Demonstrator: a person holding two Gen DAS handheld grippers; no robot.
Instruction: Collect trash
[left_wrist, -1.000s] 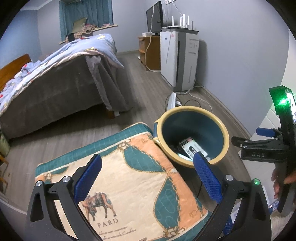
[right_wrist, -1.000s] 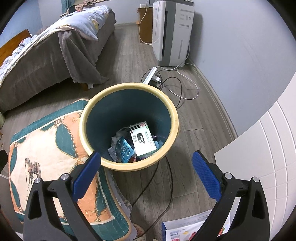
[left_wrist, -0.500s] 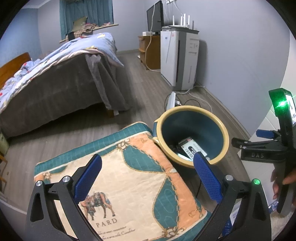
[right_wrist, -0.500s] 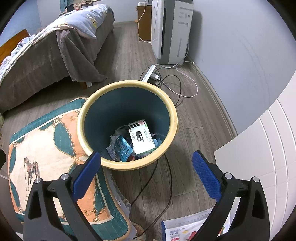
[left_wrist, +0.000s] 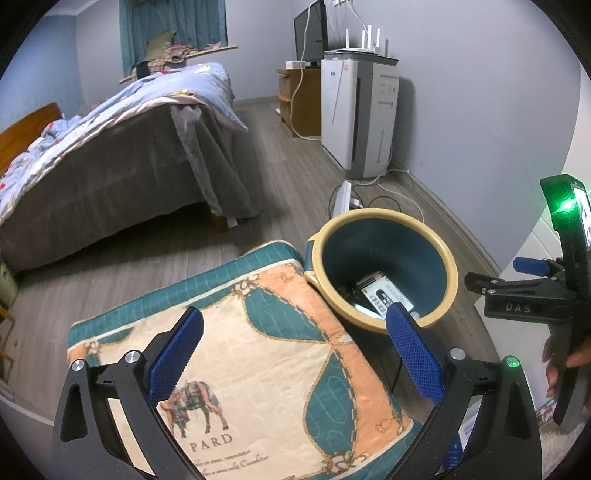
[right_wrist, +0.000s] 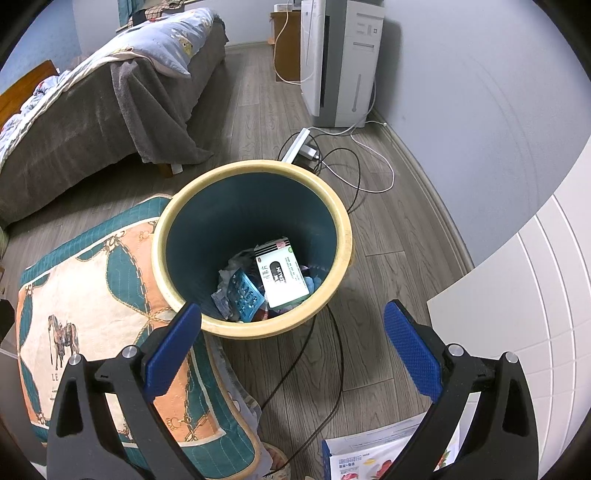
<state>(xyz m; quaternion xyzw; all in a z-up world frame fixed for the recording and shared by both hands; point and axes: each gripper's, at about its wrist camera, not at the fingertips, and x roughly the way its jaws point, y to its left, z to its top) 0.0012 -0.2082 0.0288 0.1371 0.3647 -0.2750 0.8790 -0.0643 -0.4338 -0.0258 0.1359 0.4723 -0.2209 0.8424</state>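
Hovering above a patterned cushion (left_wrist: 258, 354), the left gripper (left_wrist: 295, 347) has its jaws spread wide with nothing between them. Just beyond the cushion's far corner stands the trash bin (left_wrist: 439, 254), teal inside with a cream rim, a white box (left_wrist: 384, 295) lying in it. At the right edge the right gripper (left_wrist: 528, 288) shows side-on, held by a hand (left_wrist: 561, 362). A bed (left_wrist: 110, 147) and a white appliance (left_wrist: 358, 118) stand further back.

From the right wrist, the right gripper (right_wrist: 293, 349) hangs over the floor near the trash bin (right_wrist: 343, 236), jaws wide and empty. Inside lie the white box (right_wrist: 282, 277), a blister pack (right_wrist: 243, 293) and crumpled scraps. Cables (right_wrist: 332, 354) run across the floor (right_wrist: 380, 332) beside the bin.
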